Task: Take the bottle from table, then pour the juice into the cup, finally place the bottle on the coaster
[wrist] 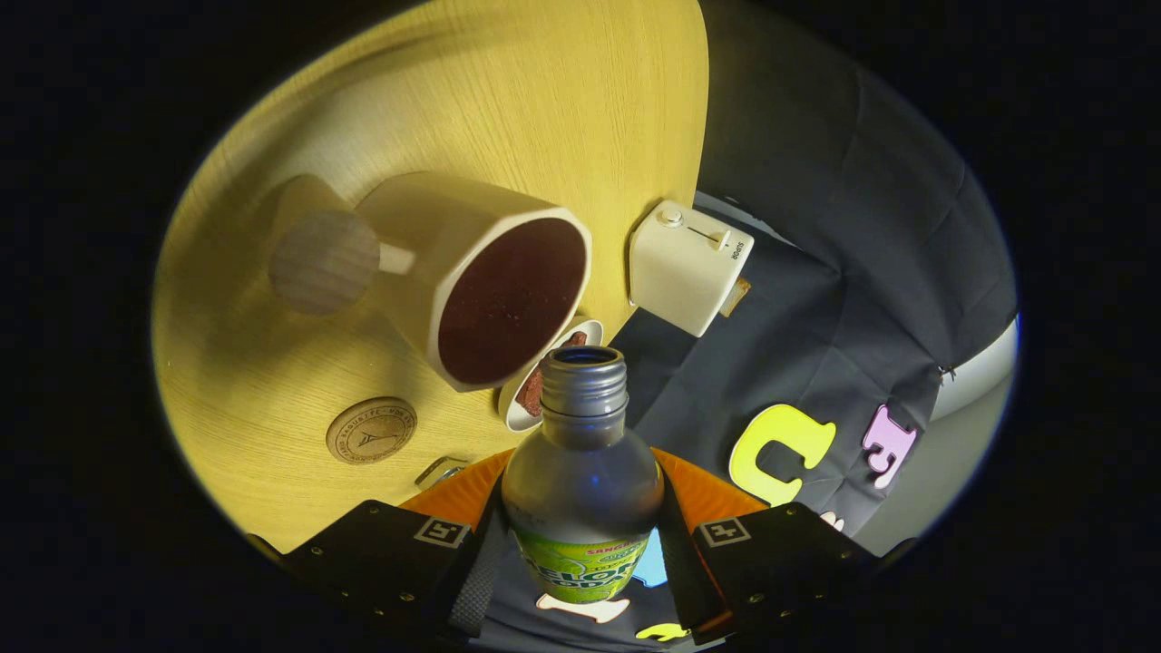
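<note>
My gripper (582,549) is shut on a grey metal bottle (580,462) with a green label, one finger pressing on each side of its body. The bottle's neck is uncapped and points ahead. Its mouth lies just short of the rim of the white cup (481,272). The cup has a dark inside and a round wooden handle (324,263), and it stands on the light wooden table (508,100). The whole scene looks rolled to one side. A small white-rimmed round coaster (535,394) with a brown middle peeks out between the cup and the bottle's neck.
A white box (687,266) with a knob and a slider sits at the table's edge, beyond the bottle and beside the cup. A round wooden disc (372,431) lies flat on the table near one finger. Black cloth hangs past the table's edge.
</note>
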`<action>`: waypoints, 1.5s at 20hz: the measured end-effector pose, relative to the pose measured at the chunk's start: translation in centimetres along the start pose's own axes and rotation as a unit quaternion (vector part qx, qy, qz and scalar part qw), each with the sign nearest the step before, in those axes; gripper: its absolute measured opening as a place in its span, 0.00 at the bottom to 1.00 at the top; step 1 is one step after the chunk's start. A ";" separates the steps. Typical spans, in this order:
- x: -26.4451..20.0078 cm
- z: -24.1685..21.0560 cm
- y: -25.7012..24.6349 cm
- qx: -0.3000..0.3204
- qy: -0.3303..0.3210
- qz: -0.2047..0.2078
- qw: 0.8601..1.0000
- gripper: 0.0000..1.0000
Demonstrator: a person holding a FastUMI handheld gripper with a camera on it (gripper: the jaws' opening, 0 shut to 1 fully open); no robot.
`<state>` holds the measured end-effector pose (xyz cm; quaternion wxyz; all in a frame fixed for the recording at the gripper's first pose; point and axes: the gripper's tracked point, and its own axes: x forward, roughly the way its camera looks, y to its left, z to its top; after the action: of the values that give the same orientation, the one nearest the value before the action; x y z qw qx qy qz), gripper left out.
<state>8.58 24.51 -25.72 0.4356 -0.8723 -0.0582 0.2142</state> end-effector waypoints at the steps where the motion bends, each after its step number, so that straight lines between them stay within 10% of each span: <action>1: 0.0 0.1 0.0 0.001 -0.001 0.001 1.000 0.77; 18: -0.5 0.6 1.7 0.170 -0.009 0.010 0.985 0.77; 30: -2.0 -4.2 0.0 0.427 0.014 -0.046 0.903 0.77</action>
<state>8.55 20.86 -22.87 0.7766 -0.6018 0.0050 0.1865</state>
